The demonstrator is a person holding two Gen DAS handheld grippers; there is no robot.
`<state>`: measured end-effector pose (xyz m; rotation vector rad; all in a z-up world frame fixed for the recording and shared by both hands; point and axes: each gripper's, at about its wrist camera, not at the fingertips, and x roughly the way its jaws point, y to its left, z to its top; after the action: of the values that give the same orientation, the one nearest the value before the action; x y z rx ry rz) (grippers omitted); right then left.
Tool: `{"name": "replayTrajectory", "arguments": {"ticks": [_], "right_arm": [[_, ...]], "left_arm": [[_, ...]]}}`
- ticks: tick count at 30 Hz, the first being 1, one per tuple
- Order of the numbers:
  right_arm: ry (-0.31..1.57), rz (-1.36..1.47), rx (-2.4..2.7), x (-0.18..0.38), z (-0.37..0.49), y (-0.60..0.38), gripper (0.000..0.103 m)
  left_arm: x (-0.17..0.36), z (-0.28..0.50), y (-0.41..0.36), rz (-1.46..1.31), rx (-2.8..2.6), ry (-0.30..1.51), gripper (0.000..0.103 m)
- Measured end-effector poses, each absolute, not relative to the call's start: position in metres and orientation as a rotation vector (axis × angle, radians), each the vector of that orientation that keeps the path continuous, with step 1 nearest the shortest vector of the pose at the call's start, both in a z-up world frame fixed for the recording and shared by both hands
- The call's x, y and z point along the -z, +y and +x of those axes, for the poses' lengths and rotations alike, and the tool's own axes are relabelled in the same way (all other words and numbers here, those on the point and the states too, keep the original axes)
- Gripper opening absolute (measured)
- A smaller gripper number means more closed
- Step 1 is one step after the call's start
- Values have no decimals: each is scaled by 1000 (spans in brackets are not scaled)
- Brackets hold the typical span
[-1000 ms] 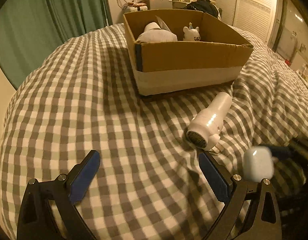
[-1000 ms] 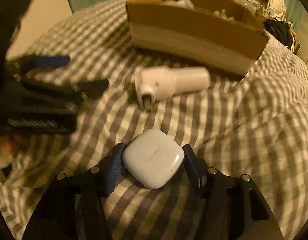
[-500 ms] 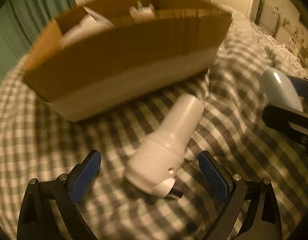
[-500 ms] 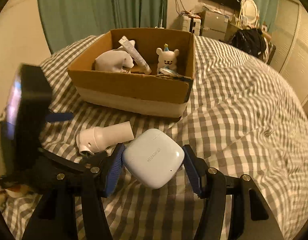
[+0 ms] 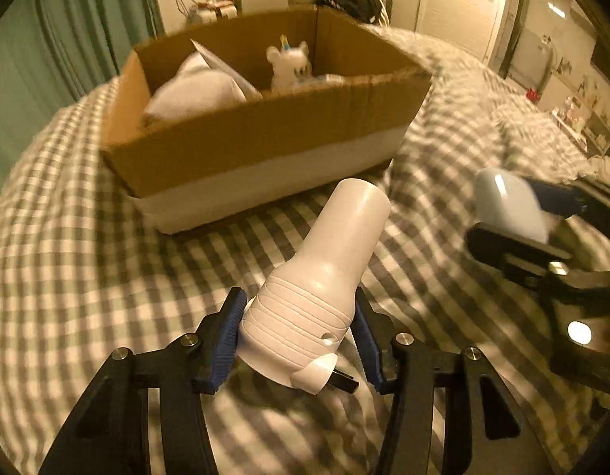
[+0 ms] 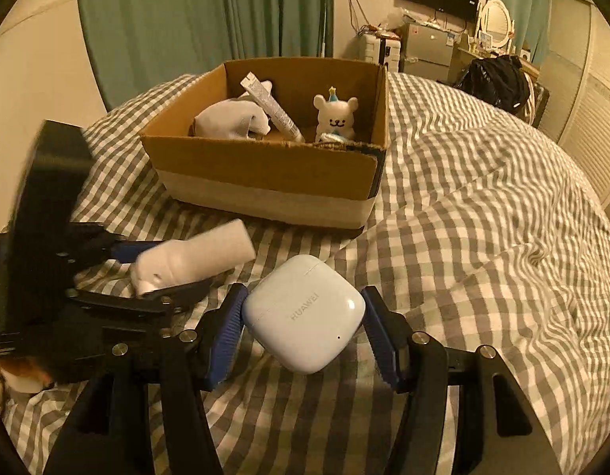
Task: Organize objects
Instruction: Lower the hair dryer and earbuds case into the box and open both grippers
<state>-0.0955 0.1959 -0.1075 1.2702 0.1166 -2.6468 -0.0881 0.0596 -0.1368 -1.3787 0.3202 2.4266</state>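
Note:
My left gripper [image 5: 297,336] is shut on a white hair dryer [image 5: 324,273], held above the checked bedspread with its barrel pointing at the cardboard box [image 5: 265,142]. The dryer [image 6: 194,257] and the left gripper [image 6: 118,277] also show in the right wrist view. My right gripper [image 6: 303,324] is shut on a white earbud case [image 6: 305,312], seen at the right in the left wrist view [image 5: 506,206]. The box [image 6: 265,170] holds a white bear toy [image 6: 336,114], a tube [image 6: 271,107] and a folded white cloth [image 6: 229,118].
The checked bedspread [image 6: 483,217] covers the bed around the box. Green curtains [image 6: 206,19] hang behind. A desk with clutter [image 6: 431,43] and a black bag [image 6: 498,79] stand past the bed's far edge.
My left gripper moved in on the hair dryer, closed on it and raised it. My right gripper lifted the earbud case and now faces the box from higher up.

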Motion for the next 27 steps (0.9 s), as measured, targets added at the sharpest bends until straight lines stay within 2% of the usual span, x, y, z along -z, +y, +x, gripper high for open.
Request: {"name": "replayTrajectory", "arguments": {"ticks": [9, 16, 23, 27], "right_arm": [[115, 1220, 2659, 77, -59, 179, 58], [181, 1074, 2708, 22, -37, 164, 58], [265, 923, 2753, -30, -48, 151, 58], [251, 837, 2765, -56, -76, 148, 58]], "left_arm": [[80, -53, 40, -1269, -2515, 240, 53], [27, -40, 24, -1142, -2596, 246, 53], [-21, -65, 17, -1006, -2673, 221, 53], [-35, -97, 19, -969, -2702, 213, 53]]}}
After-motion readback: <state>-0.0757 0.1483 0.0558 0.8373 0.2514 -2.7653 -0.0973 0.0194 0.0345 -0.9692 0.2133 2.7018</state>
